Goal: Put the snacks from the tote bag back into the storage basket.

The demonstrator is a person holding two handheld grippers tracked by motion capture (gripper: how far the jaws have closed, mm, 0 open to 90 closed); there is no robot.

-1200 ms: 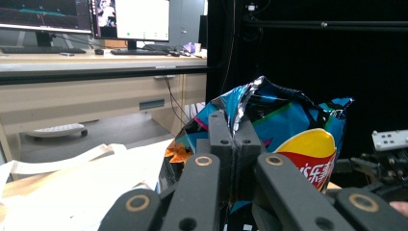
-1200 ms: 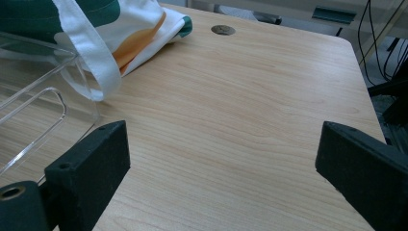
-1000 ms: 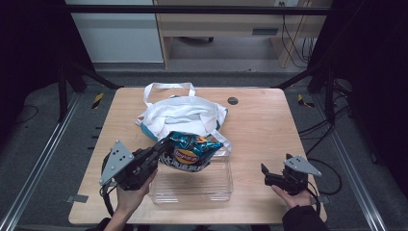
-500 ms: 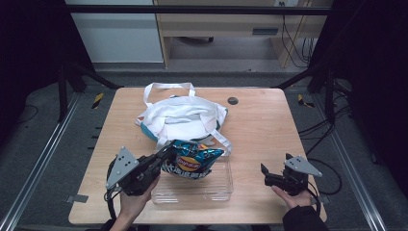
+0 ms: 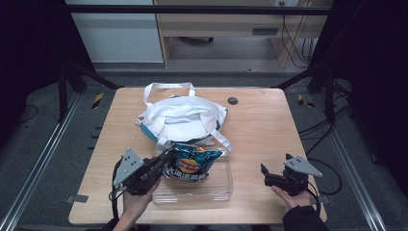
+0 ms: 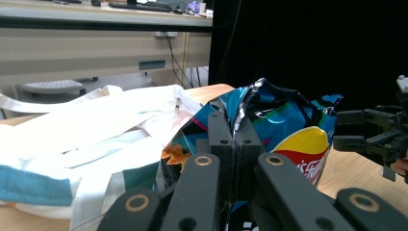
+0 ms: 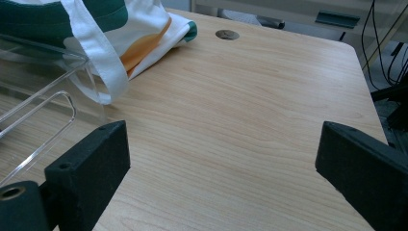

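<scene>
1. The left gripper (image 5: 161,162) is pinching the crimped edge of the chip bag (image 5: 192,163); in the left gripper view its jaws are pressed together on the foil seam. The bag hangs over the clear tray (image 5: 192,192), at about 6 o'clock from the white tote bag (image 5: 180,120) on the worktop (image 5: 269,125).
2. The step in hand looks like setting the chip bag into the clear tray. Keep the pinch firm until the bag's belly rests on the tray floor.
3. Lower it level, so the far end clears the tray rim and the tote strap lying at 12 o'clock.
4. The right gripper (image 5: 269,177) is spread wide and holds nothing, at 3 o'clock of the tray; it could steady the tray wall.
</scene>
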